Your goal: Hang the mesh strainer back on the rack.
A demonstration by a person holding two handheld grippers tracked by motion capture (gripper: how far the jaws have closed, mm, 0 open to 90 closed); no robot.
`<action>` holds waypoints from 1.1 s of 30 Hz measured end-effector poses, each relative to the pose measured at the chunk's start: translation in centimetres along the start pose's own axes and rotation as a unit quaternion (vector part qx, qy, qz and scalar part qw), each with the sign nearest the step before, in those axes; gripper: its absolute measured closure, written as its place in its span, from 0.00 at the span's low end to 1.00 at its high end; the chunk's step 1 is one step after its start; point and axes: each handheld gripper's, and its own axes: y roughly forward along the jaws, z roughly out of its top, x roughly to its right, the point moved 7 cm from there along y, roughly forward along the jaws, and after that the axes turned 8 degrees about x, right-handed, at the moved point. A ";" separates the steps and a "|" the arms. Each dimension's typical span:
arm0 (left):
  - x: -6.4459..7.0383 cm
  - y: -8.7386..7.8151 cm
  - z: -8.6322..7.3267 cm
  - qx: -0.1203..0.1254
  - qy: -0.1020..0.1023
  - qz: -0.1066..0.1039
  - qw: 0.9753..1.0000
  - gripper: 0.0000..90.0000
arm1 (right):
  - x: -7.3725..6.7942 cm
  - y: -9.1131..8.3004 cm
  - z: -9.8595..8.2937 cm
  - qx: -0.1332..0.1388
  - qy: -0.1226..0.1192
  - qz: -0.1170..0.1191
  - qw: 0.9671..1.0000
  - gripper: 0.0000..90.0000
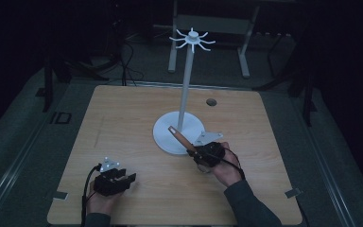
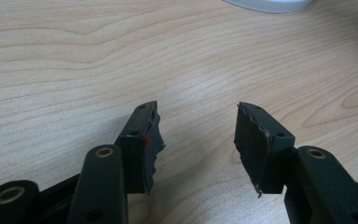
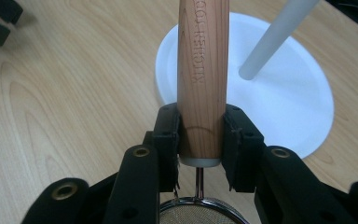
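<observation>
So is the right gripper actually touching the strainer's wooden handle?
Touching. The right gripper view shows the right gripper with both jaw pads pressed flush against the wooden handle, no gap either side.

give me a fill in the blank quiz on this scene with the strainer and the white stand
1. The right claw is shut on the strainer's ____ handle.
2. The left claw is ____, with nothing between its jaws.
3. The white stand rises from a round base and carries ____ at its top.
4. Stand and claws sit over a ____ table.

Missing words: wooden; open; hooks; wooden
</observation>
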 end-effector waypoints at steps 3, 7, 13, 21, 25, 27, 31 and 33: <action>0.0 0.0 0.0 -0.001 0.001 0.000 1.000 0.55 | 0.2 -0.2 0.2 0.007 0.004 -0.006 1.000 0.77; 0.0 0.0 0.0 -0.001 0.000 0.000 1.000 0.55 | 0.6 -0.5 0.3 0.014 0.011 -0.015 1.000 0.77; 0.1 0.1 0.0 -0.001 0.000 0.000 1.000 0.56 | 1.0 -0.8 0.5 0.024 0.017 -0.024 0.999 0.77; 0.0 0.0 0.0 -0.001 -0.001 0.000 1.000 0.56 | 1.5 -1.2 1.1 0.042 0.030 -0.038 0.998 0.77; 0.0 0.0 0.0 0.002 -0.003 0.001 1.000 0.56 | 1.7 -1.4 1.4 0.050 0.035 -0.042 0.997 0.77; 0.0 0.0 0.0 0.001 -0.003 0.001 1.000 0.56 | 1.8 -1.5 1.5 0.053 0.039 -0.045 0.997 0.77; 0.0 0.0 0.0 0.001 -0.002 0.001 1.000 0.56 | 2.1 -1.8 1.8 0.063 0.046 -0.050 0.996 0.77; 0.0 0.0 0.0 0.001 -0.002 0.001 1.000 0.56 | 2.3 -1.9 1.9 0.069 0.050 -0.054 0.995 0.77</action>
